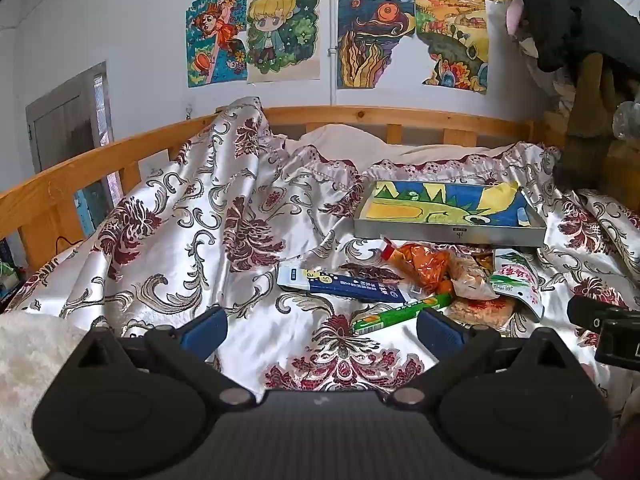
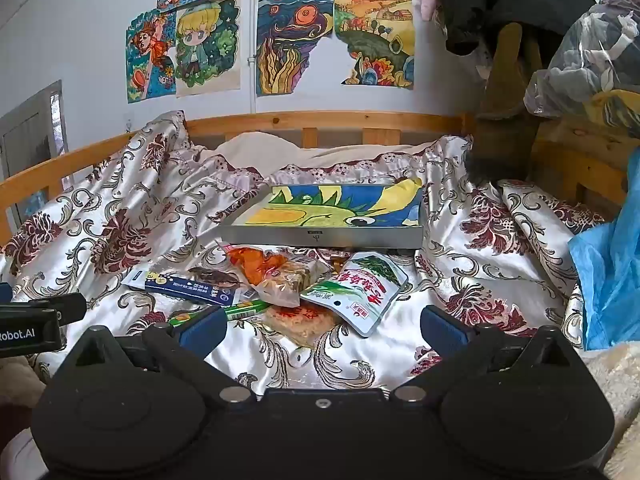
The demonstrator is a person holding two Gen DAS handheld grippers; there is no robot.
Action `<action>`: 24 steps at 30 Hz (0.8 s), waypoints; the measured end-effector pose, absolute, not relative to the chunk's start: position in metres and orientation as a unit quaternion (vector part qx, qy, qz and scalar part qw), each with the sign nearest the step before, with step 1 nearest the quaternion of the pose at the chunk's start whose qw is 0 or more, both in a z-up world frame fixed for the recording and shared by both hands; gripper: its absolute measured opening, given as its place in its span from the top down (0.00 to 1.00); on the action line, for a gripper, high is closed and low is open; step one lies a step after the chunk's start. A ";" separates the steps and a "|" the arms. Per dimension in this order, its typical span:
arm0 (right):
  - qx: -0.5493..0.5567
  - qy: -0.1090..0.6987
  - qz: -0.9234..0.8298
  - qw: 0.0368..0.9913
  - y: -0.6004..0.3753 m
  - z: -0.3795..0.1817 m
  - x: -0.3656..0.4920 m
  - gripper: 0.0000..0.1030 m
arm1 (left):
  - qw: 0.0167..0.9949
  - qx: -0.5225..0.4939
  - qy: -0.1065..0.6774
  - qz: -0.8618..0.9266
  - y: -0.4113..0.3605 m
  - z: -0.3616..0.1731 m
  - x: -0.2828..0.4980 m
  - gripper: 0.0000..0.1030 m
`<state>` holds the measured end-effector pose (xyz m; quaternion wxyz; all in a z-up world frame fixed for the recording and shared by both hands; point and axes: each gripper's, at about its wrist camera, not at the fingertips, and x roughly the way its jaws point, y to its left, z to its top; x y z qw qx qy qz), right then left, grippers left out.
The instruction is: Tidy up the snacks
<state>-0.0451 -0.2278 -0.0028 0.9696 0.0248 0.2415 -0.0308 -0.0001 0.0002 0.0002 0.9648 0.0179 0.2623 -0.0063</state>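
A pile of snack packets lies on the floral satin bedspread. It holds a dark blue packet (image 1: 344,283) (image 2: 188,286), a green stick packet (image 1: 400,314) (image 2: 244,309), an orange bag (image 1: 424,266) (image 2: 260,266), a clear bag of beige snack (image 1: 472,280) (image 2: 292,280), a flat orange-printed pack (image 2: 304,320) and a white-green pouch (image 1: 516,280) (image 2: 360,292). Behind the pile sits a shallow grey box (image 1: 448,234) (image 2: 320,236) lined with a painted picture. My left gripper (image 1: 322,330) is open and empty, just short of the pile. My right gripper (image 2: 324,330) is open and empty, near the pouch.
A wooden bed rail (image 1: 360,114) runs behind the bedspread under a wall of drawings. Dark clothes and bags (image 2: 580,60) are stacked at the right. A blue plastic bag (image 2: 608,272) hangs at the right edge. A fluffy white blanket (image 1: 24,360) lies at the left.
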 end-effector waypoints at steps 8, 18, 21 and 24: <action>0.026 0.242 -0.030 0.970 -0.228 -0.003 -0.046 0.01 | 0.964 0.017 0.264 -0.006 0.000 0.000 0.000 0.00; 0.028 0.242 -0.030 0.970 -0.228 -0.003 -0.046 0.01 | 0.964 0.016 0.264 -0.006 0.001 0.000 0.000 0.00; 0.028 0.242 -0.030 0.969 -0.228 -0.003 -0.046 0.01 | 0.964 0.016 0.264 -0.006 0.001 0.000 0.000 0.00; 0.028 0.241 -0.030 0.970 -0.228 -0.003 -0.046 0.01 | 0.964 0.015 0.265 -0.005 -0.004 -0.001 0.000 0.00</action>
